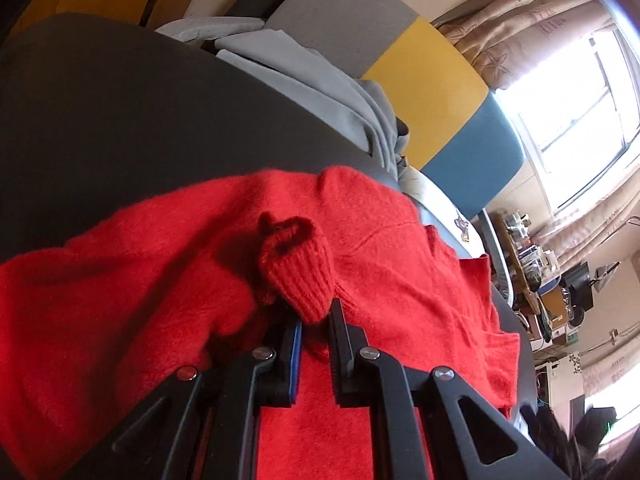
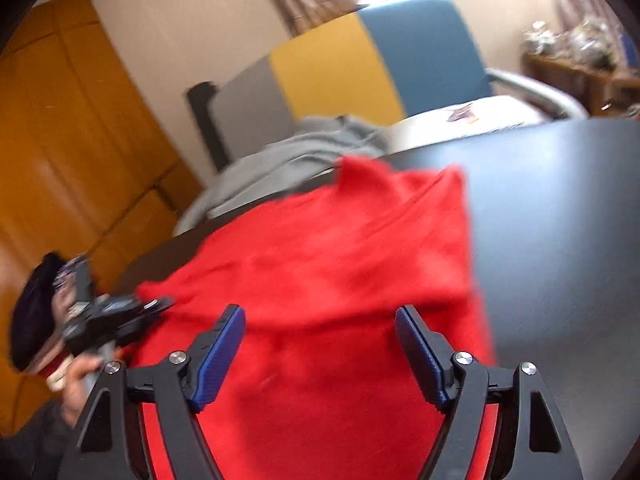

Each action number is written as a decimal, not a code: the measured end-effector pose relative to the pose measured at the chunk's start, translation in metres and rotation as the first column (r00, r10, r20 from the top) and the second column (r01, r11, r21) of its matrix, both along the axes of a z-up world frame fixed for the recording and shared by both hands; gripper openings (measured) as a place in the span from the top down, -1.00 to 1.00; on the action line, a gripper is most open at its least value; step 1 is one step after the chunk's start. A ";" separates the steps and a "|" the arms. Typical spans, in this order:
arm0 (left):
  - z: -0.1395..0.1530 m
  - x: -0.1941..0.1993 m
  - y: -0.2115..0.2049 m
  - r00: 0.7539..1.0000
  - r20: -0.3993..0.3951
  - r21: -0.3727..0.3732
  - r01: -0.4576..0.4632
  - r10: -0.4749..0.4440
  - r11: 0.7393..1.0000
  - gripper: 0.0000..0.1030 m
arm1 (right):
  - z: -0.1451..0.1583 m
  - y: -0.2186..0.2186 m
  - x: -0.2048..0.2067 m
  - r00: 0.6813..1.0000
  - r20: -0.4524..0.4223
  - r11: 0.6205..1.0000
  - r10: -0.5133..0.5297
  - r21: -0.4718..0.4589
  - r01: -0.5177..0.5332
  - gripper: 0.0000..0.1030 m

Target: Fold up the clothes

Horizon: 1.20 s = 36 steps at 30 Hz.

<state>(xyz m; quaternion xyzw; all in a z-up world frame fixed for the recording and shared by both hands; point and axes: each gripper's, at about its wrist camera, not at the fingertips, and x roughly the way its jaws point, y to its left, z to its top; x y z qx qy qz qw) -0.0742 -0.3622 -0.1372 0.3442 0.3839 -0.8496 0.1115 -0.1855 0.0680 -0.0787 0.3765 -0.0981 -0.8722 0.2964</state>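
A red knit sweater (image 1: 380, 264) lies spread on a dark table (image 1: 120, 120). My left gripper (image 1: 314, 320) is shut on the sweater's ribbed cuff (image 1: 298, 276), which stands up between the fingers over the sweater body. In the right wrist view the sweater (image 2: 340, 260) lies folded over on the table (image 2: 560, 220). My right gripper (image 2: 320, 320) is open and empty just above the sweater's near part. The left gripper (image 2: 160, 303) shows at the sweater's left edge, held by a hand.
Grey clothes (image 1: 320, 76) are piled beyond the table's far edge, also in the right wrist view (image 2: 300, 148). A grey, yellow and blue headboard (image 1: 432, 84) stands behind. A white garment (image 2: 472, 116) lies on the bed. Cluttered shelves (image 1: 536, 280) stand at the right.
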 end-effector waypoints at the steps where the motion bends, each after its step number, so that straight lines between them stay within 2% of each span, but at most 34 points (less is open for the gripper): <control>1: 0.003 0.000 0.001 1.000 -0.016 0.000 0.005 -0.005 1.000 0.80 | -0.002 0.004 -0.015 0.999 0.020 0.999 -0.029 0.015 0.029 -0.50; 4: 0.015 0.004 0.002 0.997 -0.069 -0.027 0.024 -0.026 0.999 0.80 | -0.014 0.008 -0.059 0.989 0.089 0.991 -0.115 0.073 0.109 -0.47; 6: 0.013 0.001 0.001 0.998 -0.043 -0.049 0.034 -0.036 0.998 0.80 | -0.027 0.003 -0.082 0.979 0.162 0.989 -0.124 0.102 0.109 -0.37; 8: 0.004 -0.002 -0.001 0.999 -0.005 -0.045 0.044 -0.044 0.998 0.80 | -0.035 -0.005 -0.092 0.976 0.185 0.985 -0.112 0.150 0.084 0.39; 9: 0.000 -0.003 -0.001 0.999 0.009 -0.052 0.047 -0.047 0.998 0.80 | -0.030 -0.007 -0.091 0.982 0.164 0.983 -0.096 0.170 0.068 0.46; 11: -0.005 -0.003 0.001 0.998 0.024 -0.085 0.054 -0.052 0.995 0.80 | -0.016 -0.009 -0.086 0.993 0.094 0.975 -0.076 0.217 0.054 0.74; 13: -0.007 -0.004 0.007 0.998 0.033 -0.112 0.053 -0.050 0.992 0.80 | -0.001 -0.005 -0.082 0.996 0.009 0.956 -0.094 0.280 0.088 0.75; 15: -0.003 -0.006 0.014 0.997 0.040 -0.126 0.071 -0.067 0.990 0.80 | -0.013 0.002 -0.089 0.990 0.023 0.918 -0.137 0.379 0.118 0.76; 18: -0.001 -0.010 0.026 0.993 0.061 -0.192 0.108 -0.098 0.975 0.79 | -0.030 0.011 -0.087 0.989 0.014 0.895 -0.148 0.428 0.128 0.79; 20: 0.000 -0.011 0.031 0.991 0.075 -0.229 0.128 -0.113 0.965 0.77 | -0.024 0.015 -0.086 0.986 0.018 0.899 -0.164 0.414 0.142 0.78; 22: 0.000 -0.009 0.025 0.991 0.071 -0.193 0.121 -0.109 0.974 0.73 | -0.011 0.017 -0.078 0.987 -0.016 0.901 -0.160 0.405 0.152 0.78; 24: -0.001 -0.007 0.021 0.992 0.064 -0.183 0.122 -0.112 0.975 0.72 | 0.006 0.017 -0.066 0.988 -0.062 0.920 -0.139 0.361 0.152 0.69; 27: 0.000 -0.005 0.023 0.992 0.070 -0.189 0.119 -0.108 0.975 0.72 | 0.028 0.001 -0.049 0.996 -0.060 0.959 -0.066 0.272 0.080 0.66; 29: 0.003 -0.004 0.024 0.992 0.076 -0.186 0.109 -0.096 0.976 0.72 | 0.034 -0.014 -0.036 0.999 -0.046 0.972 -0.011 0.234 0.022 0.42; 31: 0.004 -0.004 0.026 0.992 0.082 -0.195 0.108 -0.093 0.975 0.72 | 0.026 -0.037 -0.029 0.999 -0.017 0.976 0.036 0.216 -0.031 0.21; 34: 0.003 0.000 0.025 0.992 0.080 -0.216 0.111 -0.095 0.970 0.72 | 0.002 -0.061 -0.028 0.999 -0.009 0.959 0.041 0.282 -0.037 0.17; 36: 0.002 0.002 0.022 0.992 0.077 -0.215 0.118 -0.104 0.969 0.72 | -0.030 -0.062 -0.035 1.000 0.020 0.936 -0.015 0.352 0.007 0.17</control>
